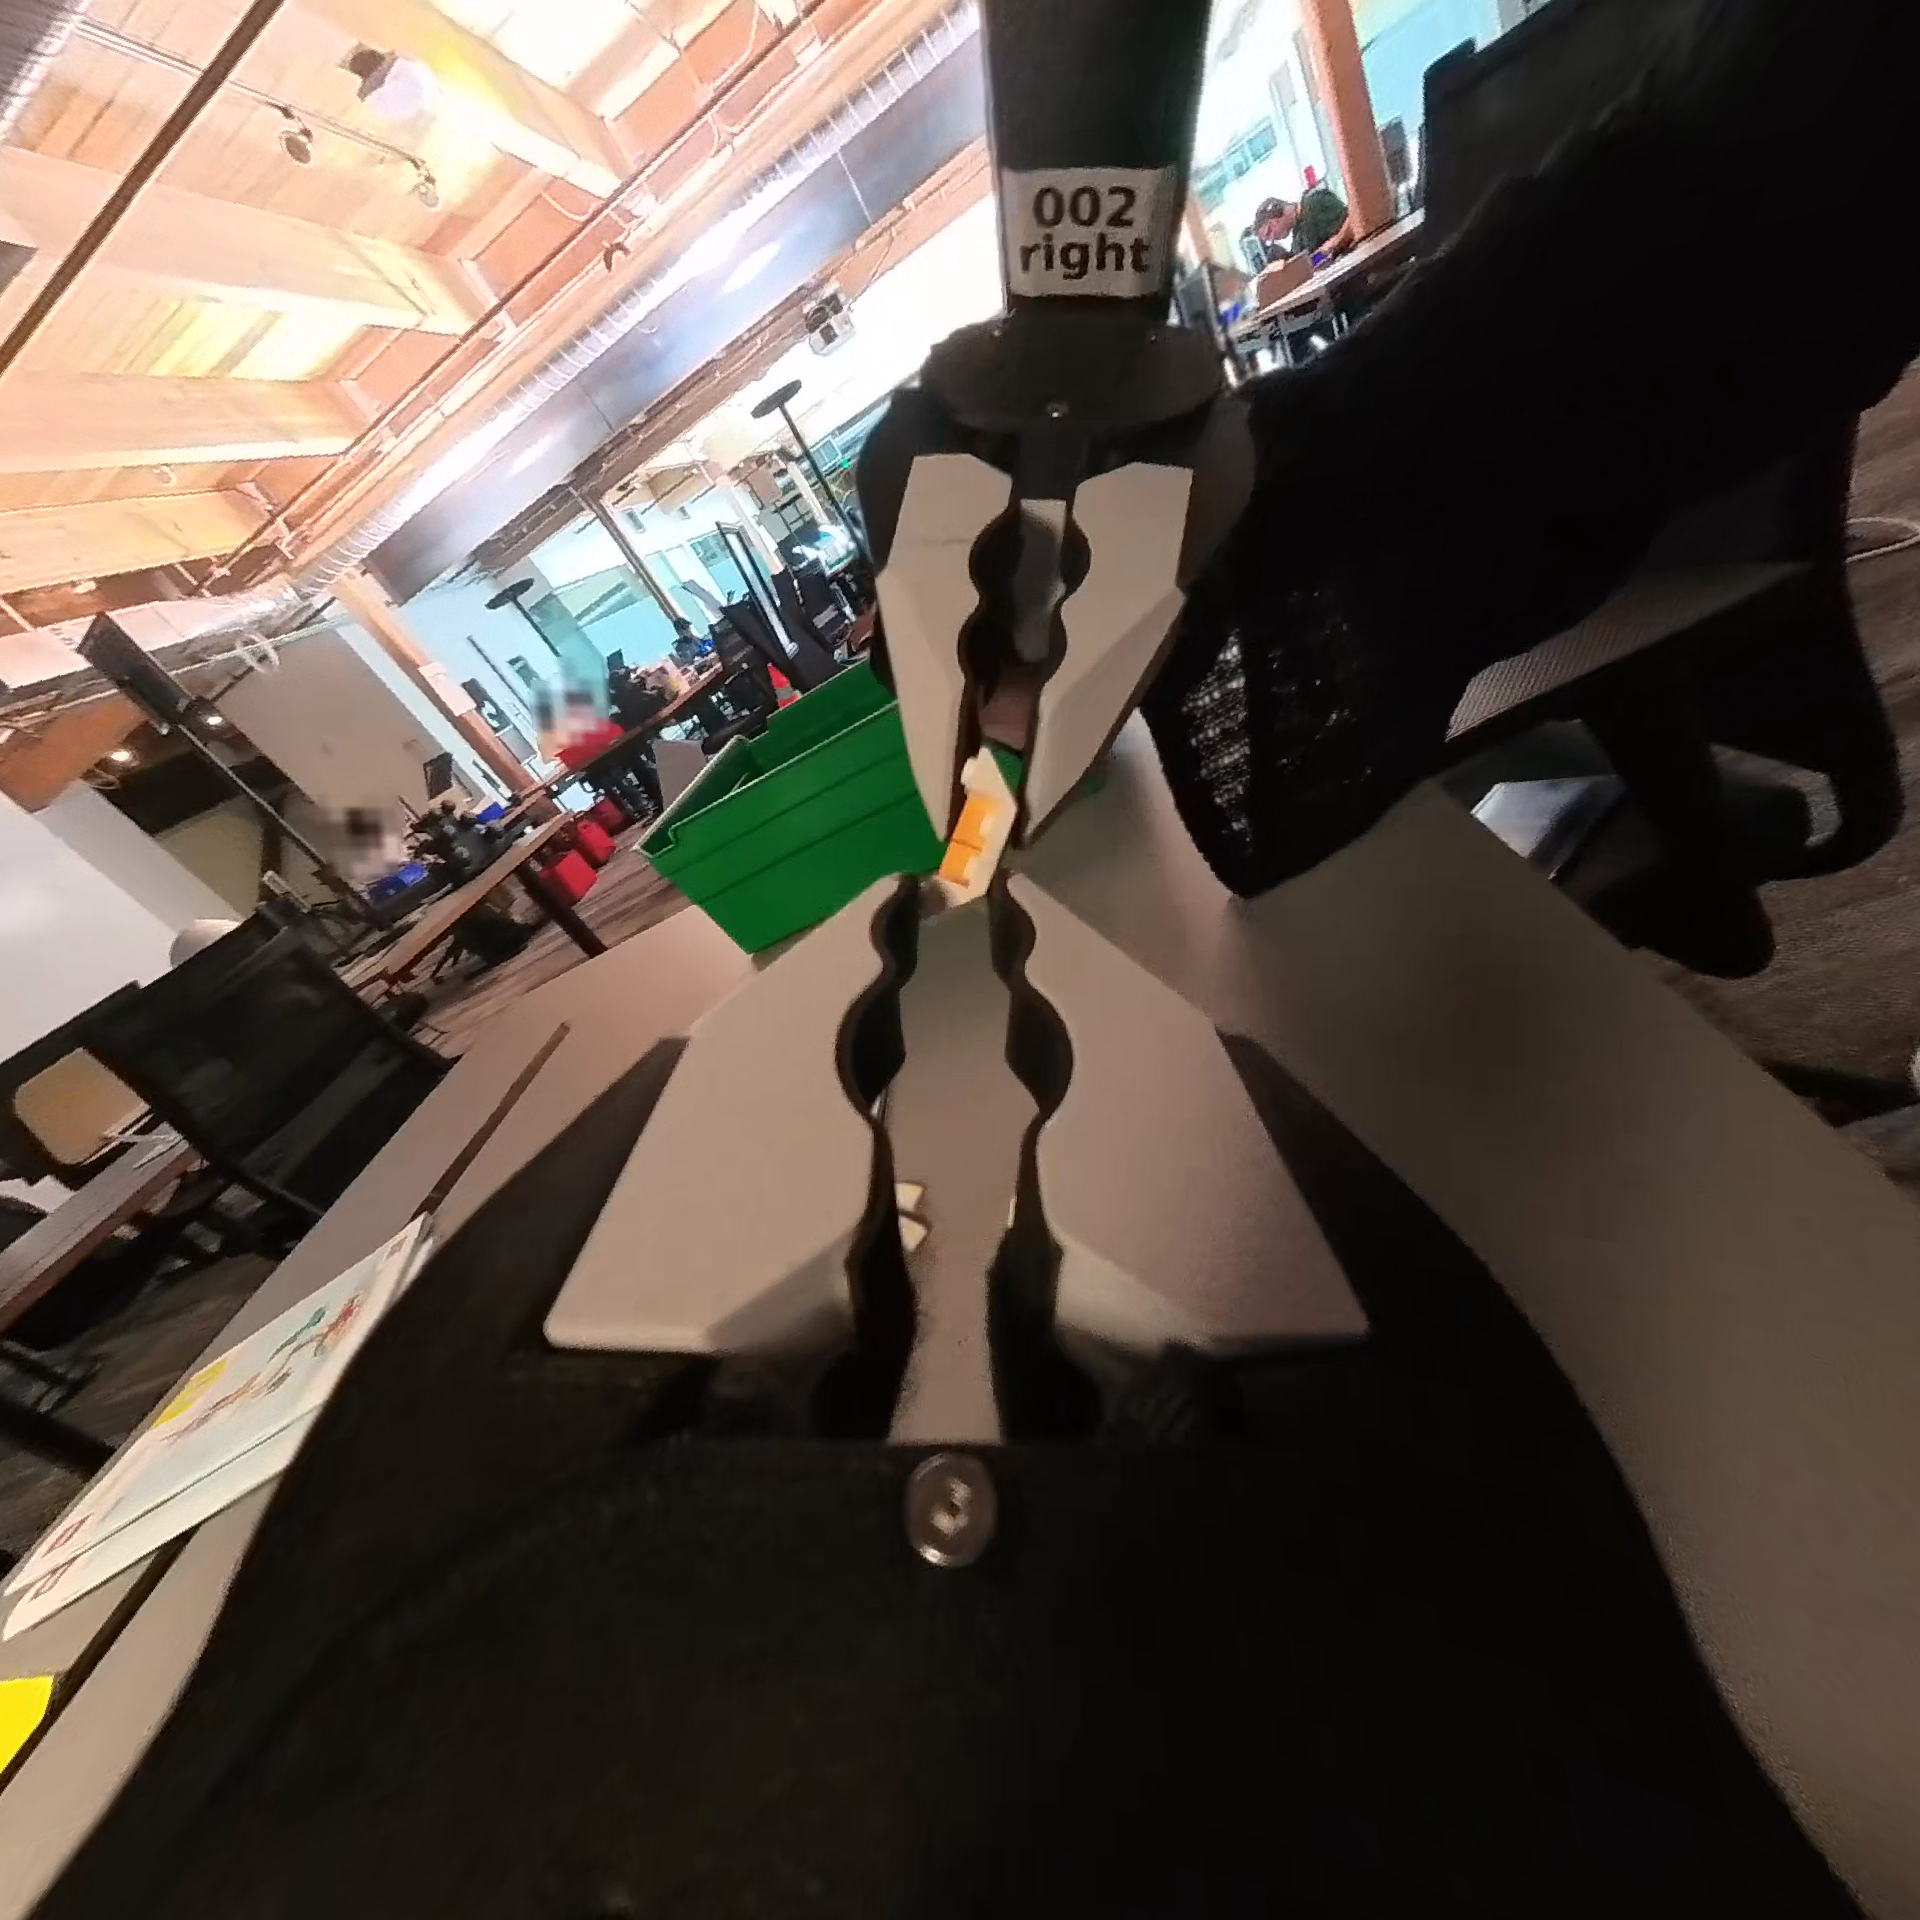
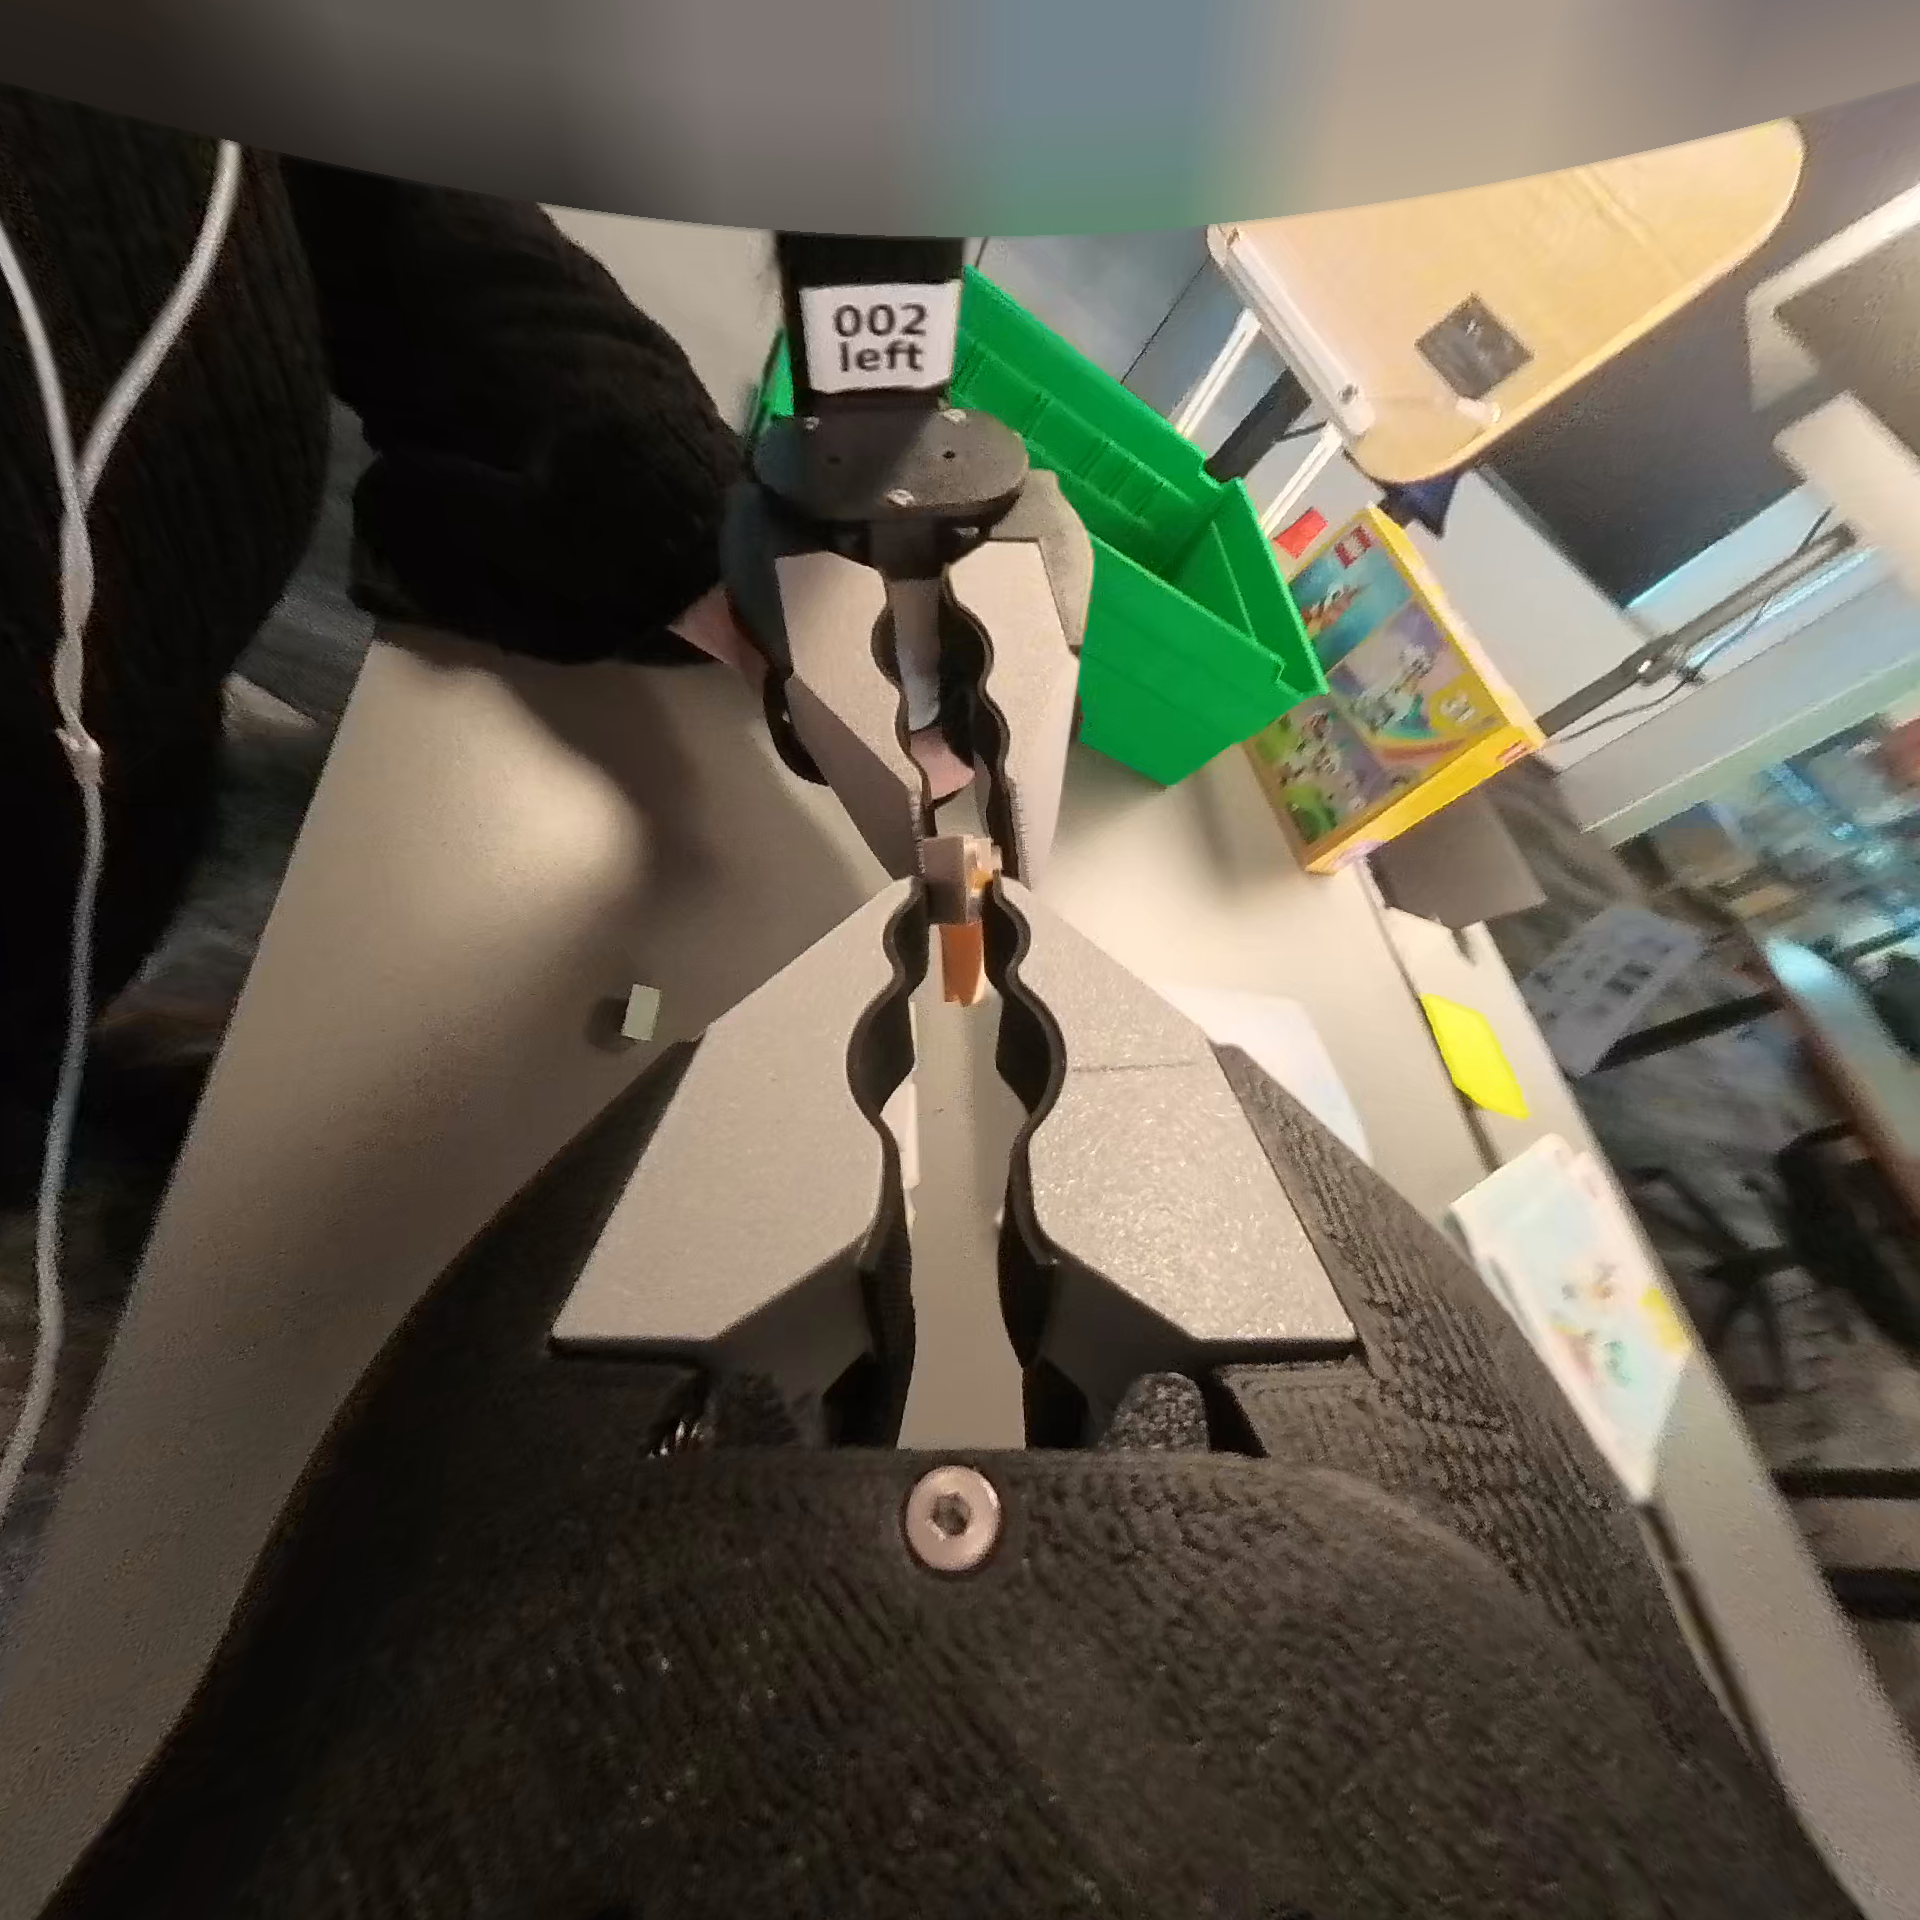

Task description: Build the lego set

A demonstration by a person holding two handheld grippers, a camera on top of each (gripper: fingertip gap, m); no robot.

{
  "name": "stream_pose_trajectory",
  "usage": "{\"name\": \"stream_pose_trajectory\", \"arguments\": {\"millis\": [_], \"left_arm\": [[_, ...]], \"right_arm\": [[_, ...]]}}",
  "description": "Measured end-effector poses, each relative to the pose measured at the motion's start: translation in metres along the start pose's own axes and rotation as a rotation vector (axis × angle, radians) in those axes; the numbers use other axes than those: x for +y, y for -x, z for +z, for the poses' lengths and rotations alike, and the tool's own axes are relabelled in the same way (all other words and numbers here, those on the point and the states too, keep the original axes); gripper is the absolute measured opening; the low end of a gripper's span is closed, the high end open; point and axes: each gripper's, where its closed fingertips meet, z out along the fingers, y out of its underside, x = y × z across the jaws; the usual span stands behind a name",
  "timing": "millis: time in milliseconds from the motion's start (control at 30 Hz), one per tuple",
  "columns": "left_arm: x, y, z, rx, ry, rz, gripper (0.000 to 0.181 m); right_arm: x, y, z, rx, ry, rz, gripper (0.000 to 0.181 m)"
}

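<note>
The left gripper and right gripper met tip to tip above the grey table, each pointing at the other. Between them sat a small lego piece, orange and white, with a grey part showing in the right wrist view. The right gripper's jaws were clamped on the orange end. The left gripper's tips pressed at the white end, but whether they gripped it I could not tell.

A green bin stood toward the table's far edge, the lego box just beside it. A booklet lay at the table's edge, near a yellow sheet. A small grey brick lay alone on the table. A dark-sleeved hand held the left gripper.
</note>
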Motion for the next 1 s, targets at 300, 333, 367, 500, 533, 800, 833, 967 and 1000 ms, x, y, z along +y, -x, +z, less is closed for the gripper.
{"name": "stream_pose_trajectory", "arguments": {"millis": [300, 333, 367, 500, 533, 800, 833, 967, 1000], "left_arm": [[0.015, 0.006, 0.002, -0.064, 0.102, 0.106, 0.011], [0.016, 0.006, 0.002, -0.076, 0.115, 0.144, 0.011], [0.018, 0.005, 0.003, -0.079, 0.135, 0.176, 0.011], [0.021, 0.0, 0.005, -0.063, 0.149, 0.198, 0.011], [0.023, -0.001, 0.005, -0.057, 0.157, 0.203, 0.011], [0.032, -0.007, 0.008, -0.021, 0.19, 0.216, 0.011], [0.032, -0.006, 0.008, -0.025, 0.188, 0.216, 0.012], [0.032, -0.003, 0.007, -0.005, 0.155, 0.114, 0.011], [0.031, -0.005, 0.007, 0.017, 0.137, 0.063, 0.011]], "right_arm": [[0.017, -0.005, 0.006, 0.045, 0.188, -0.1, 0.008], [0.02, -0.004, 0.006, 0.048, 0.23, -0.14, 0.007], [0.024, -0.004, 0.006, 0.051, 0.273, -0.189, 0.007], [0.029, 0.001, 0.005, 0.052, 0.368, -0.317, 0.007], [0.031, 0.002, 0.005, 0.05, 0.39, -0.353, 0.007], [0.041, 0.009, 0.005, 0.013, 0.538, -0.602, 0.007], [0.042, 0.009, 0.005, 0.013, 0.536, -0.605, 0.007], [0.039, 0.004, 0.007, 0.065, 0.466, -0.467, 0.009], [0.04, 0.003, 0.007, 0.076, 0.445, -0.423, 0.011]]}}
